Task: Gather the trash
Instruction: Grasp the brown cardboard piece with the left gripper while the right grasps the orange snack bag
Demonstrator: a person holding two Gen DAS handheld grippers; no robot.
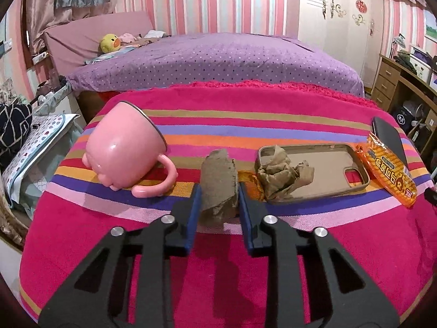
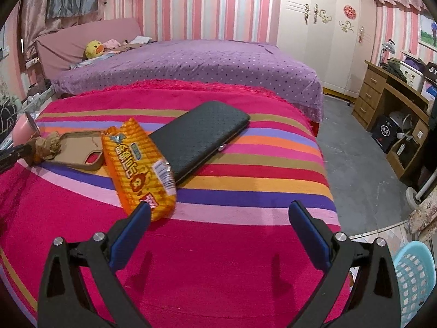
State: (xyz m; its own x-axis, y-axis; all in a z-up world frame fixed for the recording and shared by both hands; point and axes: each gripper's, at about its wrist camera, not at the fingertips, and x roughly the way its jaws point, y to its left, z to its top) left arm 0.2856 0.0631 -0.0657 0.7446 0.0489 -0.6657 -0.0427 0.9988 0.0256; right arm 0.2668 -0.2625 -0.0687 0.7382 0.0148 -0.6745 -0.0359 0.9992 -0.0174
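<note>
My left gripper [image 1: 218,191] is shut on a crumpled brown paper scrap [image 1: 218,183], holding it upright just over the striped cloth. A second crumpled brown paper wad [image 1: 281,176] lies on a tan phone case [image 1: 327,169]. An orange snack wrapper [image 1: 390,175] lies at the right; it also shows in the right wrist view [image 2: 139,166], leaning on a black wallet [image 2: 202,136]. My right gripper [image 2: 218,213] is open and empty, with its left fingertip next to the wrapper's near end.
A pink mug [image 1: 125,153] lies tipped on its side at the left. A striped red cloth [image 2: 218,268] covers the table. A blue plastic basket [image 2: 415,281] stands on the floor at the lower right. A purple bed [image 2: 191,65] lies behind, a wooden desk [image 2: 393,104] to the right.
</note>
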